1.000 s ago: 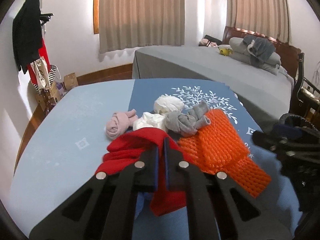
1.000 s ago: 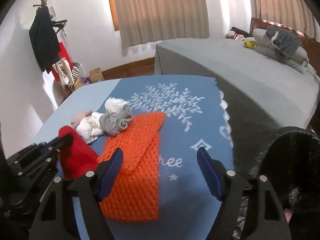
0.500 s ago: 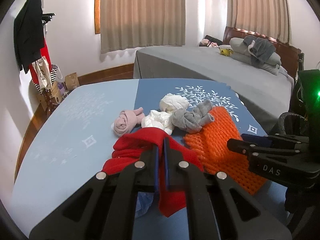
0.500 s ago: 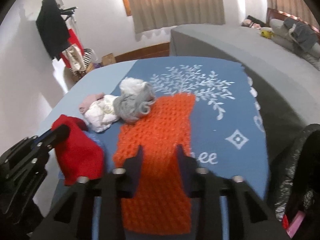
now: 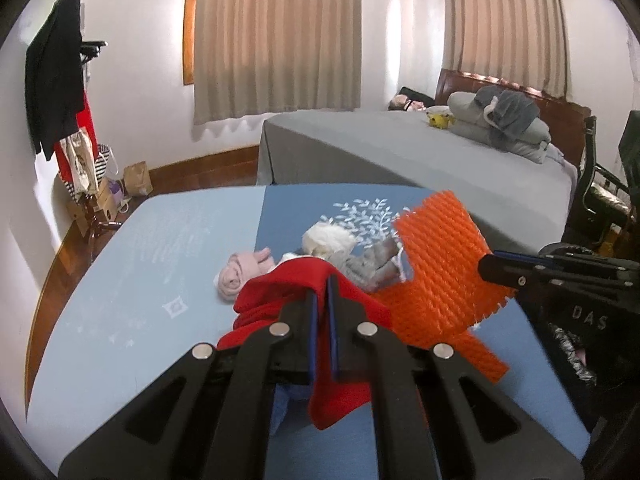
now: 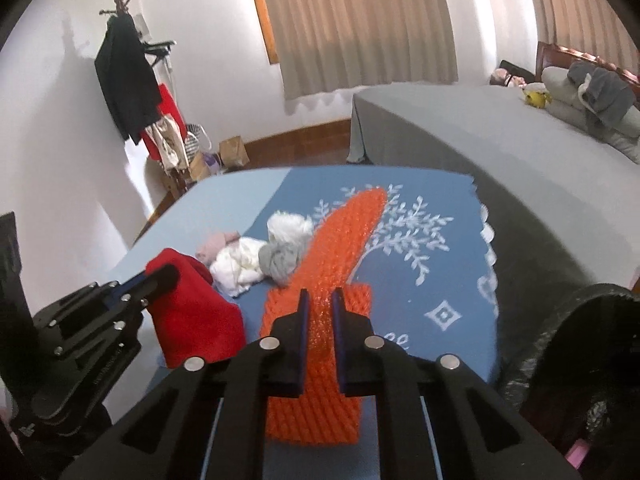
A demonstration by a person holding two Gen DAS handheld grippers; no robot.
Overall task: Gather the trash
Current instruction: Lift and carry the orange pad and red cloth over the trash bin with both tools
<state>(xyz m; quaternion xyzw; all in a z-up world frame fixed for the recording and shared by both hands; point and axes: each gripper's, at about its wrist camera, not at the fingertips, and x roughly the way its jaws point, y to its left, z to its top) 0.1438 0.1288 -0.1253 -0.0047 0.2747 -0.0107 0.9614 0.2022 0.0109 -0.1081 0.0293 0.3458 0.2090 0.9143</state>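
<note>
Covering the worktop is a blue cloth, paler on the left, darker with a white leaf print on the right. Beyond it: a grey bed with pillows at the far right, beige curtains on the far wall, a coat rack hung with dark and red clothes at the far left, and bags on the wooden floor below. Lined with a black bag, a bin at the near right edge.

Left claw: pressed together, pinching a red cloth that drapes over both sides of the fingers and hangs above the worktop.

Right claw: jaws just closed, now pinching an orange foam net, lifted so its far end stands up off the worktop while the near end hangs below the fingers.

Lying in the middle of the worktop, just left of the net: a white bundle, a grey one, a cream one and a pink one, touching in a cluster.
</note>
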